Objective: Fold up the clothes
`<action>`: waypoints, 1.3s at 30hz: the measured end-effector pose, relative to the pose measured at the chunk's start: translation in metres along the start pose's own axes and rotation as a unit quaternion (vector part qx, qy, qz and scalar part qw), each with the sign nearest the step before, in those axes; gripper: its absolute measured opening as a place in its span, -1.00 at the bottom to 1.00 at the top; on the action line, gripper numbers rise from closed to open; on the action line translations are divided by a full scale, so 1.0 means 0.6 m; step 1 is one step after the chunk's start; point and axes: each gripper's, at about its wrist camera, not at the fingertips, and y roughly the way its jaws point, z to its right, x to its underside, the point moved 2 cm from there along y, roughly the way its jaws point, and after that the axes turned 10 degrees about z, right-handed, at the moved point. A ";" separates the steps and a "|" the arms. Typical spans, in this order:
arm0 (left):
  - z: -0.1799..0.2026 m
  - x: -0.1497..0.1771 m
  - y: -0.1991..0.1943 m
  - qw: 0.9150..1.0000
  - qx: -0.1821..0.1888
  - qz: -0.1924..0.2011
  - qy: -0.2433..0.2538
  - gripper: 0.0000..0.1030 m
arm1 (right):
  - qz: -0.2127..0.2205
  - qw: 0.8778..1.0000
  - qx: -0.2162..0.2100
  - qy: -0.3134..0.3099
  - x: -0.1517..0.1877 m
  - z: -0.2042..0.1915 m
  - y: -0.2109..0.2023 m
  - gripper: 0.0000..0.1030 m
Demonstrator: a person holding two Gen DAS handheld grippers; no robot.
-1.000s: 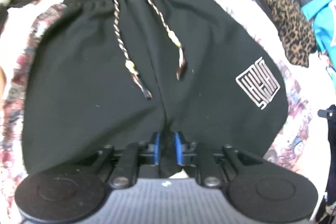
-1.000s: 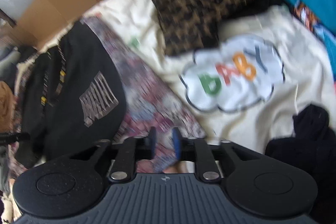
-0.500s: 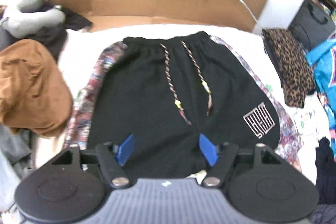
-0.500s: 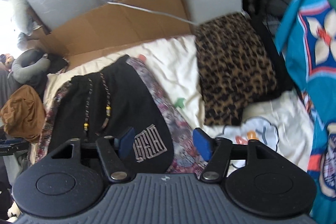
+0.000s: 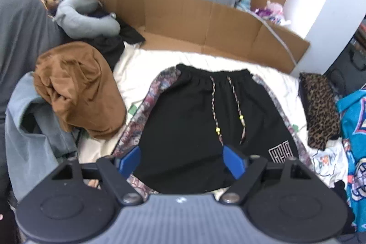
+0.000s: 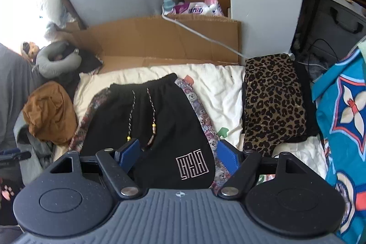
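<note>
Both sets of jaws stand wide apart and hold nothing — your left gripper point(image 5: 181, 162) and right gripper point(image 6: 177, 157) each hang over the near hem of the black shorts point(image 5: 205, 127) with blue pads splayed to either side.

Shorts lie flat on the cream sheet point(image 6: 217, 81), front up. Long axis runs 12 to 6 in both views: waistband at 12, leg hems at 6, toward you. Two braided drawstrings point(image 5: 215, 106) trail from the waistband toward 6, each with a yellow bead low down. A patterned side stripe point(image 5: 146, 111) runs down each outer seam; in the right wrist view the stripe at 3 shows small teddy-bear figures.

Writing: a white maze-like square emblem point(image 6: 191, 164) sits on the leg toward 3, near the hem — blocky strokes, not readable as letters. A white print point(image 5: 327, 159) at 4 in the left wrist view has coloured letters, too blurred to read. The purple-and-white packet point(image 6: 196, 9) at 12 carries print you can't make out.

Around the shorts:
- brown garment point(image 5: 75, 88) heaped at 9, on top of grey-blue cloth point(image 5: 27, 129), just beside the left stripe
- grey neck pillow point(image 5: 84, 17) at 10, dark clothes under it
- leopard-print cloth point(image 6: 272, 102) at 3, apart from the shorts with bare sheet between
- turquoise patterned fabric point(image 6: 343, 125) at the far 3 edge
- flattened cardboard point(image 5: 205, 22) along the far edge at 12, a white cable point(image 6: 201, 34) across it

Nothing lies on the shorts.
</note>
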 end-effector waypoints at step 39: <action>-0.238 0.063 -0.131 0.997 -0.006 0.055 -0.049 0.67 | 0.072 0.994 -0.069 0.044 0.182 -0.179 -0.016 0.40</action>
